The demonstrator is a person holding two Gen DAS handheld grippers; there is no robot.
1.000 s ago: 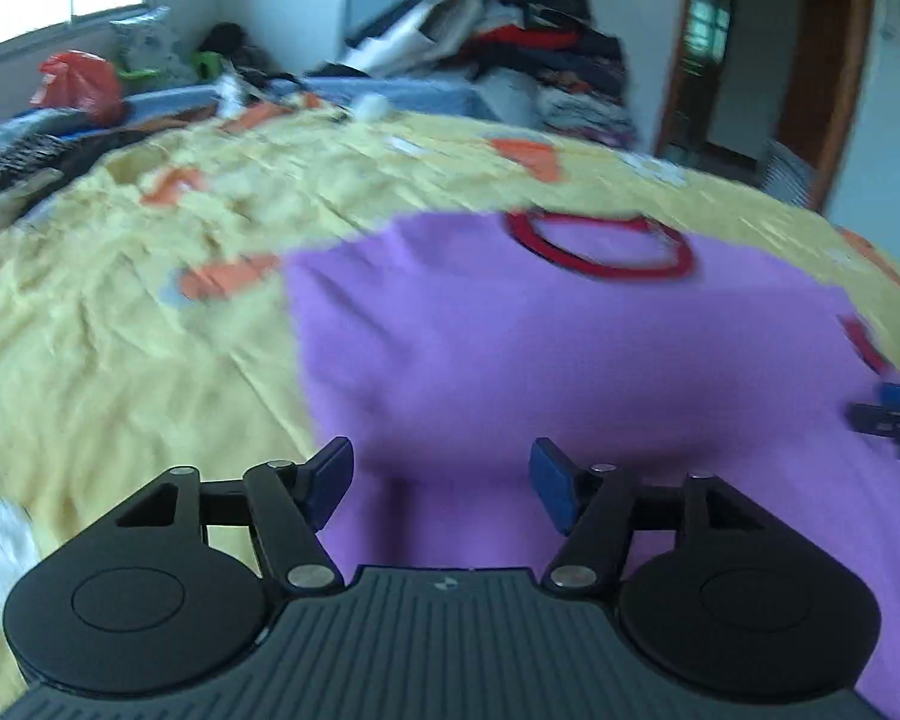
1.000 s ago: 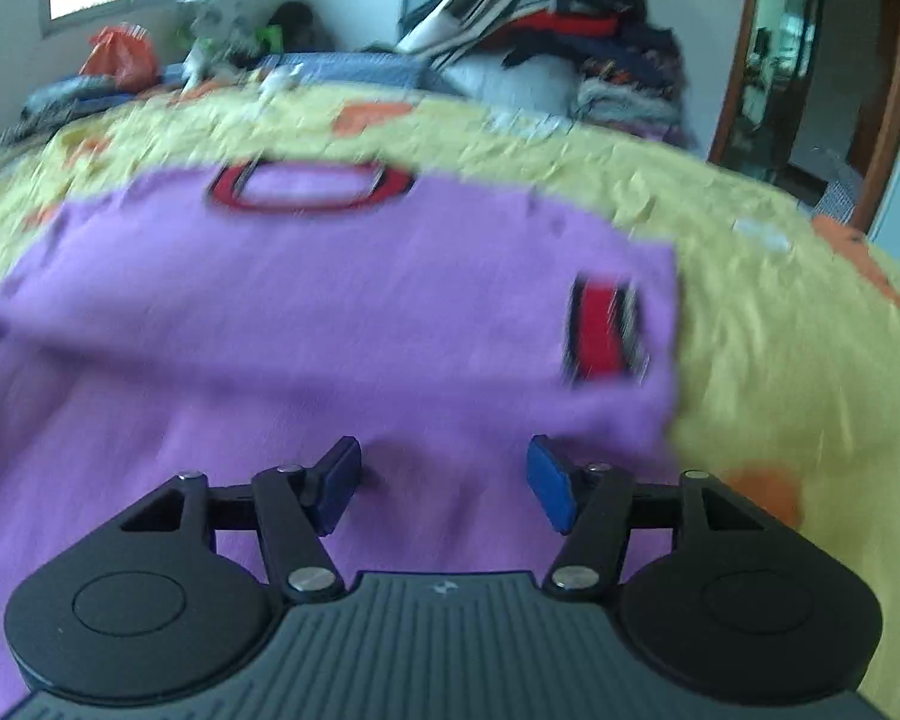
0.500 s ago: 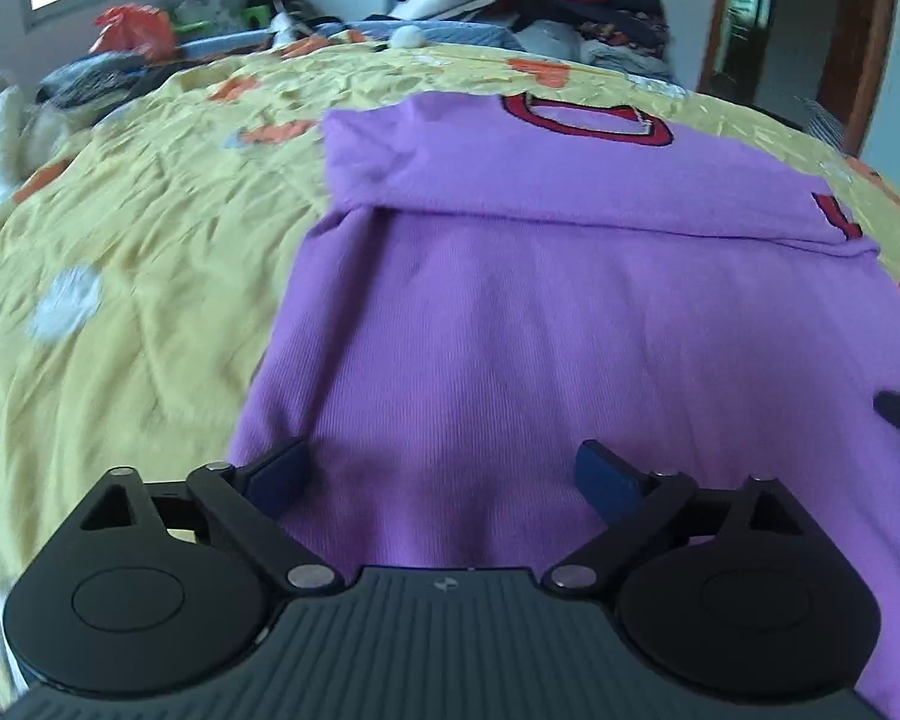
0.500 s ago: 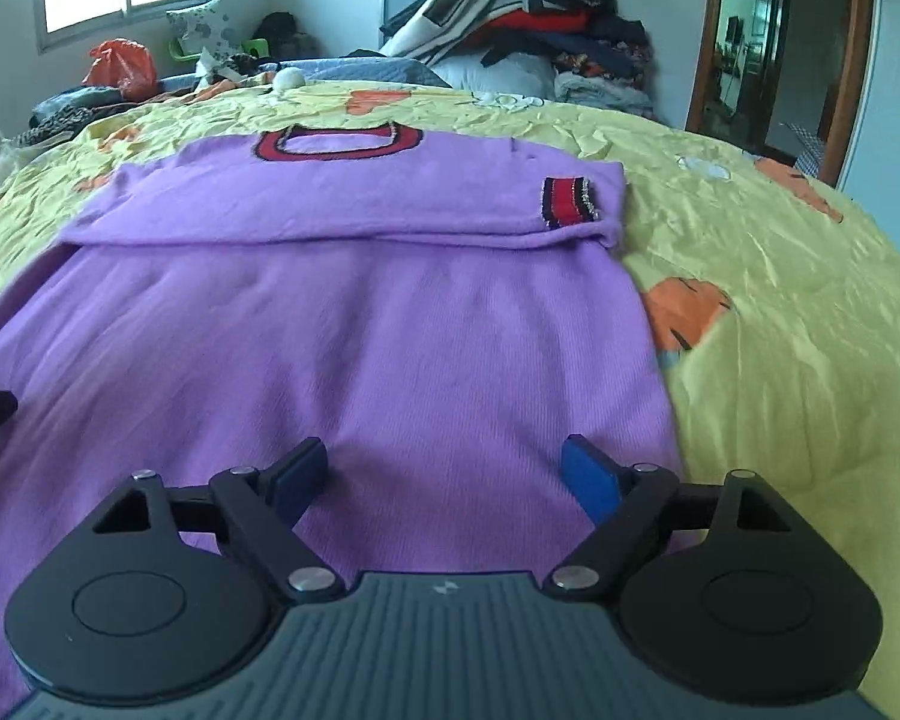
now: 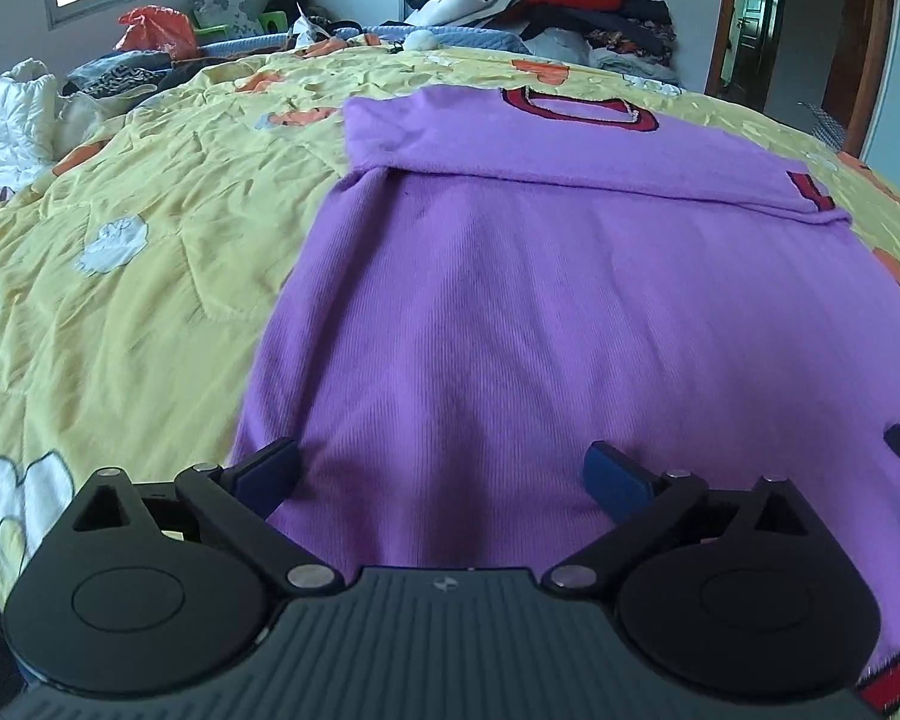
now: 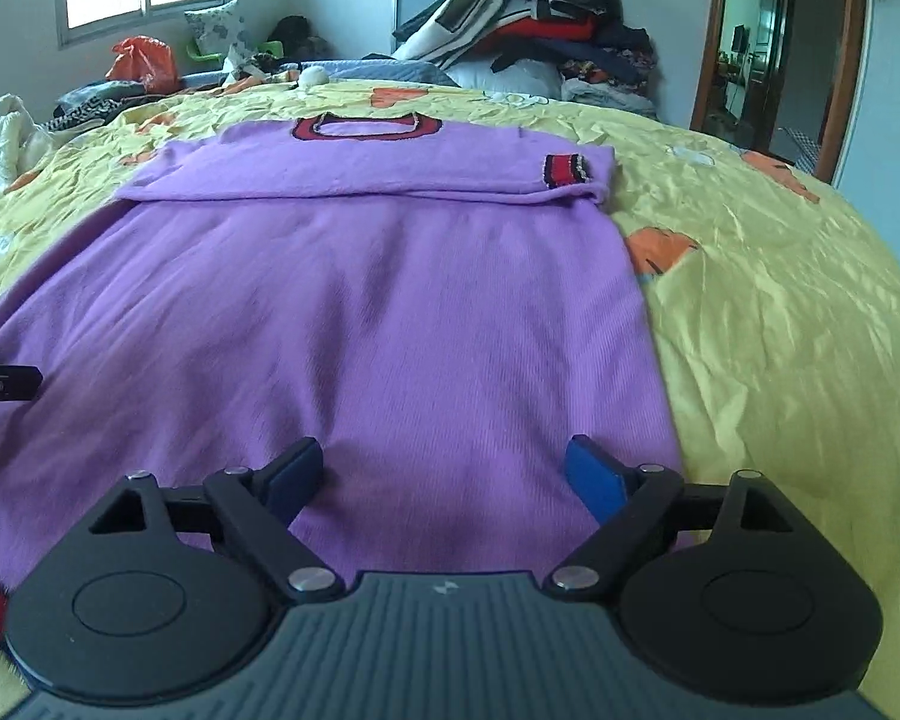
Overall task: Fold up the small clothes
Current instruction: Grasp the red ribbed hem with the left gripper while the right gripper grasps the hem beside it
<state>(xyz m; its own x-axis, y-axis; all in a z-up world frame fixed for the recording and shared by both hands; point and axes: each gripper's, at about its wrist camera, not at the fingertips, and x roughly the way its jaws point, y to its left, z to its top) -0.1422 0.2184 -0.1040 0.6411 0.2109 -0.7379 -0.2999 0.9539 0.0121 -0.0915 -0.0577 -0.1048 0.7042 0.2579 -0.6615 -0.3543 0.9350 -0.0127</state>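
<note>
Both the left gripper (image 5: pixel 441 474) and right gripper (image 6: pixel 444 471), jaws spread wide and empty, hover over the purple sweater's (image 6: pixel 342 312) near hem, apparently poised to lift it toward the red collar (image 6: pixel 366 127).

Both wrist views look low and close across the purple sweater (image 5: pixel 570 312), apparently side by side, sharing its collar (image 6: pixel 366 127).

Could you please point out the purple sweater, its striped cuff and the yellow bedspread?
purple sweater (image 6: pixel 342 324), right wrist view, middle of its body.
striped cuff (image 6: pixel 566 170), right wrist view, cuff centre.
yellow bedspread (image 5: pixel 126 324), left wrist view, bare part.
</note>
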